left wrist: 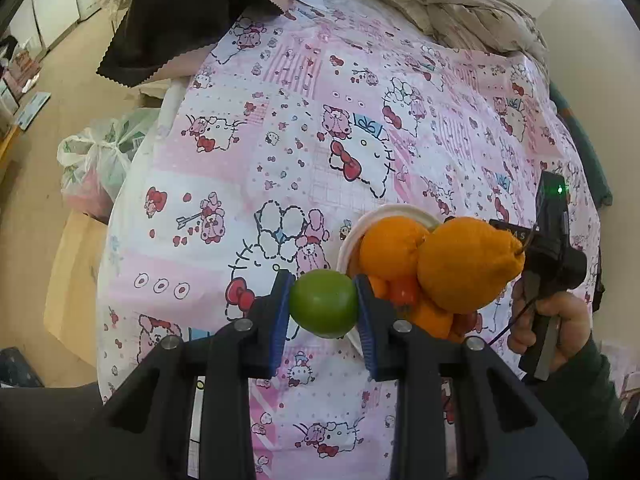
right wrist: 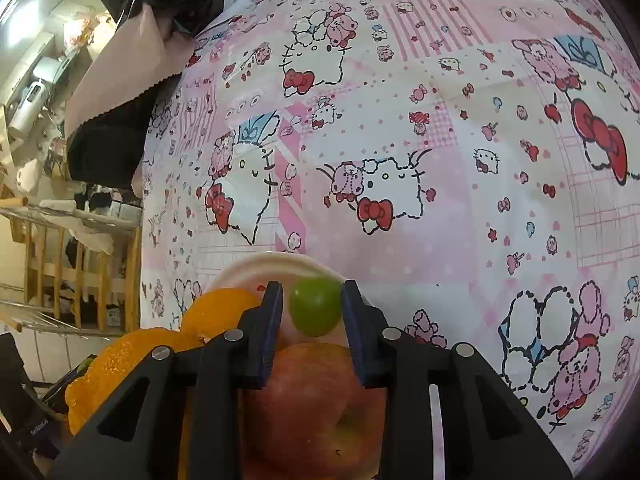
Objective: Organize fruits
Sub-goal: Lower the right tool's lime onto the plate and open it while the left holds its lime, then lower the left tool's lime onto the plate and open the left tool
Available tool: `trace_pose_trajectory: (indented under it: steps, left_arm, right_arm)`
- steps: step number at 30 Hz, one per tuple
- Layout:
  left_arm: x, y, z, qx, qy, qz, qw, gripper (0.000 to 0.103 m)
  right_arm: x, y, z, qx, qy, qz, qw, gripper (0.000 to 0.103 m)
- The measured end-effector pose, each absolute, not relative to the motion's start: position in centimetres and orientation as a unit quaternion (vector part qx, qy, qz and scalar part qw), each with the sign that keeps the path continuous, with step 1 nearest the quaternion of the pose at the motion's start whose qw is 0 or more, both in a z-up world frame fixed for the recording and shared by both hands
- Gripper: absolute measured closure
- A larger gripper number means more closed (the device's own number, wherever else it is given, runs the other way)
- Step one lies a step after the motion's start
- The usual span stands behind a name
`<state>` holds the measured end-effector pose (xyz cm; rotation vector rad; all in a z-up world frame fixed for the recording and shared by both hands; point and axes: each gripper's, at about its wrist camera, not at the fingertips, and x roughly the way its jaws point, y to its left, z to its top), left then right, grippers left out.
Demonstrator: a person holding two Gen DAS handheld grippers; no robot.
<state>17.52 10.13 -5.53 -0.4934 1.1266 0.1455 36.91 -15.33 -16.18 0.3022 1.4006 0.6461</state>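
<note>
My left gripper is shut on a small green fruit and holds it just left of a white bowl. The bowl is heaped with a smooth orange, a big bumpy orange and small red fruits. A hand holds the right gripper's black body behind the bumpy orange, which hides its fingers. In the right wrist view my right gripper is over the bowl's rim. A second green fruit sits between its pads above a red apple, with a gap at the left pad.
A pink cartoon-print sheet covers the surface. A black and pink cloth and a beige blanket lie at its far edge. On the floor to the left is a plastic bag. A wooden rack stands beyond the sheet's edge.
</note>
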Motion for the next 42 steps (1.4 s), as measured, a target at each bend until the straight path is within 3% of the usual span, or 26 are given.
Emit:
trace_pose_trajectory:
  steps: [3,6,11,18,29,34,42]
  left_arm:
    - [17.8,10.2,-5.0,-0.233,0.528,0.062,0.814,0.076]
    - [18.6,10.5,-4.1,-0.234,0.526,0.053,0.816,0.076]
    - [22.6,11.1,-3.0,-0.241,0.543,0.023,0.804,0.076]
    - [32.1,7.6,-4.2,-0.153,0.565,-0.059,0.809,0.076]
    - [39.4,1.1,-12.3,-0.126,0.652,-0.165,0.729,0.076]
    - [39.8,-0.9,-13.7,-0.093,0.668,-0.185,0.714,0.076]
    - [39.0,-1.6,-13.8,-0.059,0.692,-0.2,0.691,0.074]
  right_arm:
    - [36.8,-15.7,-15.6,0.144,0.629,0.287,0.708,0.066]
    - [36.2,-16.6,-13.6,0.153,0.614,0.282,0.721,0.055]
    - [34.2,-18.5,-8.7,0.155,0.584,0.261,0.753,0.052]
    - [28.2,-23.9,-3.2,0.194,0.545,0.219,0.786,0.037]
    - [26.0,-29.1,-4.3,0.248,0.531,0.171,0.792,0.037]
    - [26.7,-29.1,-5.6,0.296,0.548,0.195,0.758,0.037]
    - [26.4,-27.7,-5.2,0.277,0.55,0.209,0.759,0.037]
